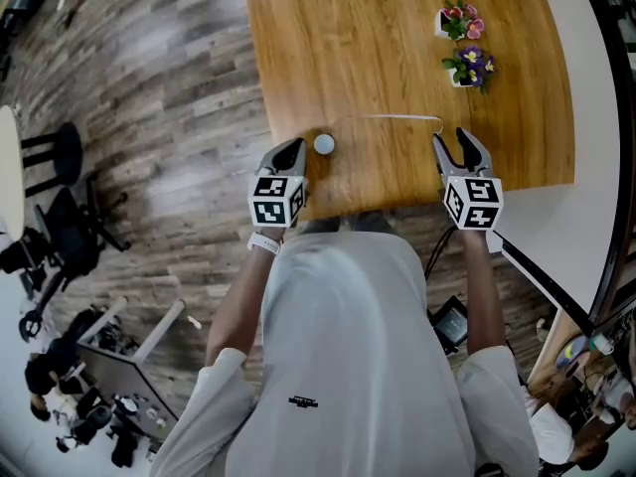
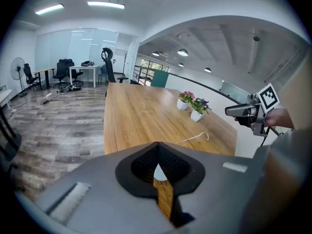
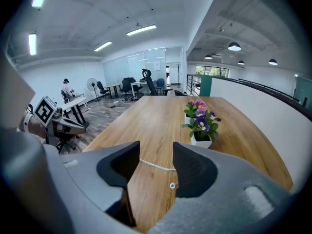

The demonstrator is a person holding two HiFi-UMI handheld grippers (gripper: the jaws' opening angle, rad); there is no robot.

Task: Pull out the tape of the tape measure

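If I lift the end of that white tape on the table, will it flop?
Probably: the tape lies in a loose curve flat on the table, like soft ribbon. It looks thin and light, so pulling its ring may drag the small round case, which could roll.

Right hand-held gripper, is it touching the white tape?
Apart. Right gripper view: the right hand-held gripper holds open jaws above the tape lying on the table.

We see our left tongs [image 2: 157,145] pressed together, a bit of the white tape measure [image 2: 160,172] showing through their slit. On the tabletop [image 2: 139,116] its tape [image 2: 195,136] lies at two o'clock, flower pots [image 2: 196,115] beyond, right tongs [image 2: 235,111] at three
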